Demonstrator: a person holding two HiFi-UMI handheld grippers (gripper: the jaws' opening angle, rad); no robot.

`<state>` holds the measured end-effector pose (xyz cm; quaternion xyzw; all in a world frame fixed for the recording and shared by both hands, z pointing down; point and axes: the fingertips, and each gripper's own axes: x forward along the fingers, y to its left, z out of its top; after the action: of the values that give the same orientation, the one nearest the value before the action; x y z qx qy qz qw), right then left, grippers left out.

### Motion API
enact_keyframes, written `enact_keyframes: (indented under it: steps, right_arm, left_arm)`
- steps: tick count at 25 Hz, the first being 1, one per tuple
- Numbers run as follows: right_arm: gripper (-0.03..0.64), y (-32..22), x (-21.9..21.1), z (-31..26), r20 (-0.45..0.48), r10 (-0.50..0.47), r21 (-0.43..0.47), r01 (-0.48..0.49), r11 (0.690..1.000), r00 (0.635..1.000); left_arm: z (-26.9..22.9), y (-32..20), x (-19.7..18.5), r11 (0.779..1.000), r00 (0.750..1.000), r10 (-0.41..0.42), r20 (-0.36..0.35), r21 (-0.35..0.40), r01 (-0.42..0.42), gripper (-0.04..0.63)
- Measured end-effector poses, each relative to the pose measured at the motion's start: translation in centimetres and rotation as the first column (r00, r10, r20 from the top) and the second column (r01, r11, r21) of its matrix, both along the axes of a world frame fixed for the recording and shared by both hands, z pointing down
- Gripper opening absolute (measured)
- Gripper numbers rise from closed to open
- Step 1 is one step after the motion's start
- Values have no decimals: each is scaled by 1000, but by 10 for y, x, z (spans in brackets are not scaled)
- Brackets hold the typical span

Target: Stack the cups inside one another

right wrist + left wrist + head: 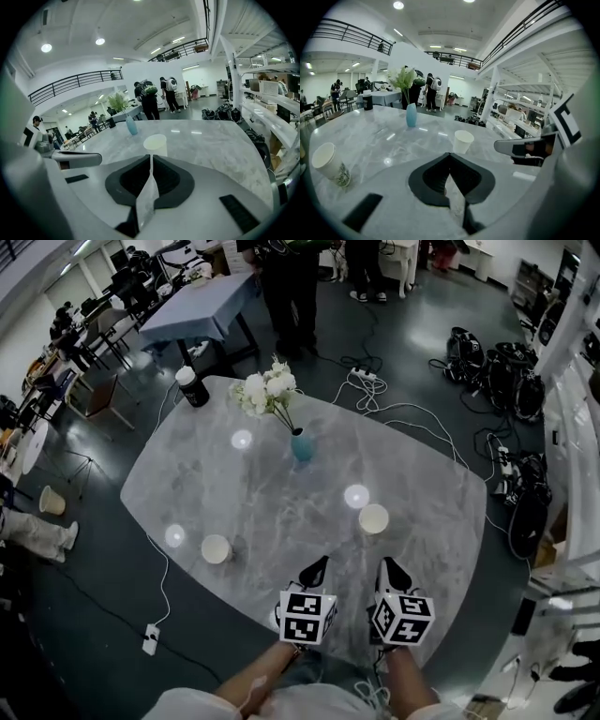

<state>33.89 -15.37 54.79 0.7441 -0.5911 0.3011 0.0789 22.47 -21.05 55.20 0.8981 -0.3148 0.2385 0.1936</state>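
Hovering over the worktop's near edge, left gripper and right gripper are clenched, empty. Of 2 upright cups, left cup stands well apart; right cup faces the right gripper, likely first pick.

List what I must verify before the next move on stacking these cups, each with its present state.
1. Cups upright, mouths up: ok. The left cup and the right cup both stand on the table.
2. Cups nested: not ok. They stand well apart.
3. Left gripper ready to grasp: not ok. Its jaws are together, with nothing between them.
4. Right gripper ready to grasp: not ok. Its jaws are together and empty.
5. Right gripper lined up: ok. The right cup sits straight ahead of it.
6. Vase out of the way: ok. It stands farther back, clear of both cups.
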Motion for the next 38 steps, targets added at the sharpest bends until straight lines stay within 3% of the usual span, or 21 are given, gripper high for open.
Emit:
enact_keyframes:
  steps: [12,26,38]
  right_arm:
    - [20,-35,13,48,24,-32,-49,33,998,999]
    - [144,-64,20,70,30,-69,-80,72,994,997]
    - [215,-86,21,81,-33,-132,-114,128,985,991]
  left_arm:
    - [35,-34,22,1000,999,-6,44,-19,7,-4]
    - [56,-41,18,998,996,-31,88,-55,36,-5]
    - [66,-42,8,995,992,-58,113,-73,66,-4]
